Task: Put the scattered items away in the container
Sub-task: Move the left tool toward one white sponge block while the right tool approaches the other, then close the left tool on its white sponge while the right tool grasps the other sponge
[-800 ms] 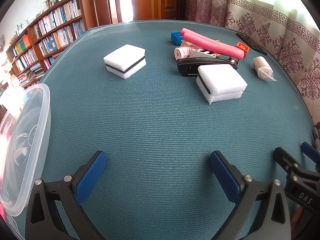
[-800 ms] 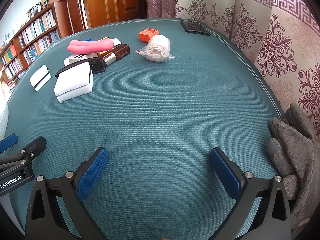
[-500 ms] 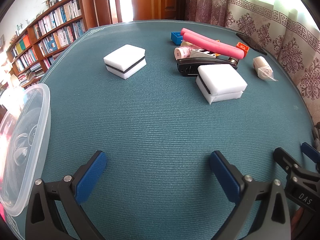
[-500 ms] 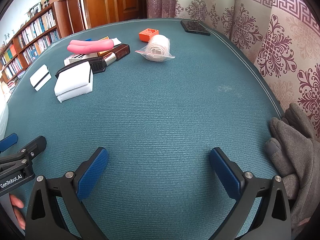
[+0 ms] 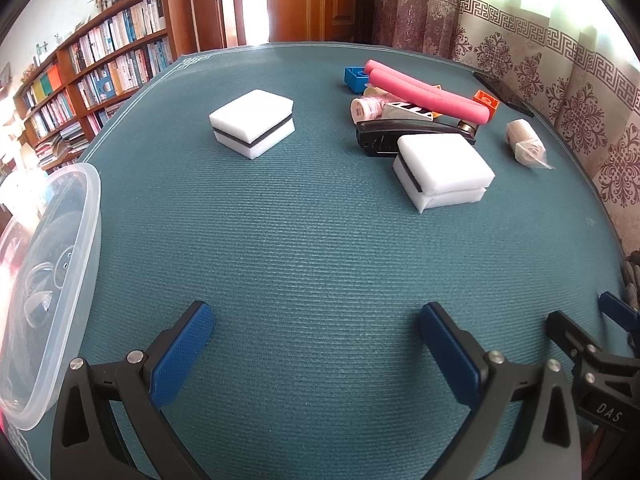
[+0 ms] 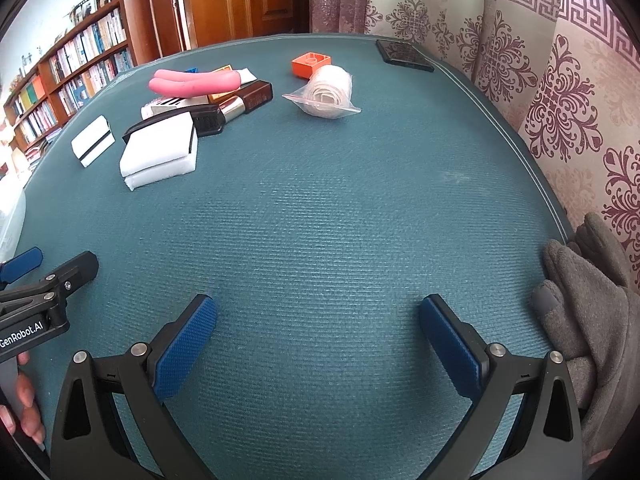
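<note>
Teal desk (image 5: 320, 240) | our left hand-held gripper (image 5: 316, 344) and right hand-held gripper (image 6: 318, 338) spread, empty | container (image 5: 86, 216) left of sponge (image 5: 252, 122), nothing tidied yet

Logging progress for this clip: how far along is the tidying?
Nothing looks done yet. The left gripper and right gripper are both open and hold nothing. Both white sponges, the pink foam tubes and the bagged roll lie on the table, outside the clear plastic container.

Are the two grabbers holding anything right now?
No. The left gripper and the right gripper both have their jaws wide open over bare table, holding nothing.
</note>
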A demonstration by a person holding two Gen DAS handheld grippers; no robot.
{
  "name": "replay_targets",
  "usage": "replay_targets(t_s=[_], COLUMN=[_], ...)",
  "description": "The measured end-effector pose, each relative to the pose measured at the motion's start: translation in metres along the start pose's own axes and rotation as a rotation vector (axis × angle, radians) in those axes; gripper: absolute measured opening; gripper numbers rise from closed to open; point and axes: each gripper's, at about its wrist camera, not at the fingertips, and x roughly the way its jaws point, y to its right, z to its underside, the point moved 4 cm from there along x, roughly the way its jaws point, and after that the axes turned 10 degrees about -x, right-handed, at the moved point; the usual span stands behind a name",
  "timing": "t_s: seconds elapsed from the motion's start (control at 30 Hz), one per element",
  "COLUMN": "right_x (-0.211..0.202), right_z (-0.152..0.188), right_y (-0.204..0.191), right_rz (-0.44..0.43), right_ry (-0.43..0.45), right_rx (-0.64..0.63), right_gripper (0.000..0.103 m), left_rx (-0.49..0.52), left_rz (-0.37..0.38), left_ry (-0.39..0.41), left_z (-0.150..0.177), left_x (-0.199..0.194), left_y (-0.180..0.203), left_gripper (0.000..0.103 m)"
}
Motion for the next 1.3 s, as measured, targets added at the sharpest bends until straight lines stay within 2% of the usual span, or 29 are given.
replay_targets(t_s=[0.37,0.5,0.57,0.67,0.8,0.97,1.2,1.3], right_x=[0.001,0.001,0.001,0.003,0.007,0.009,0.011,0.014], right_z=[-0.006,-0.011,-0.015,-0.023,-0.033,-0.042,-0.055,-0.060], right_y=[-0.004,-0.010,-0.014,-0.019,-0.028,-0.043,-0.056,-0.060], right_rz=[-0.026,-0.057,-0.077,-0.104,-0.139,-0.173,-0.218,-0.232], right_ry=[-0.009,-0.001,0.009,0.023,0.037,0.052,0.071,0.069], right_rx=[-0.016,-0.034,-0.033,-0.026,-0.031,-0.068,-0.092,-0.095], right_gripper=[0.103,0.103,0.103,0.103,0.103,0.103,0.103,0.101], left_rx=[0.008,0.002,0.009,0.041,0.037,0.019,0.009,-0.008], left_rz=[0.005,0.050,0.046,-0.001,-0.017,-0.026,0.028,0.053], left_ry=[-0.006,0.006,0.042,0.106,0.142,0.134,0.113,0.089], left_z=[0.002,-0.004,-0.013,-0.030,-0.061,-0.088,-0.116,-0.121], left_x=[-0.002,-0.005,-0.009,-0.016,-0.013,0.007,0.026,0.036], left_y=[0.002,0.001,0.000,-0.002,-0.012,-0.015,-0.012,-0.014], left_gripper=[0.103,0.103,0.103,0.103,0.103,0.103,0.103,0.096])
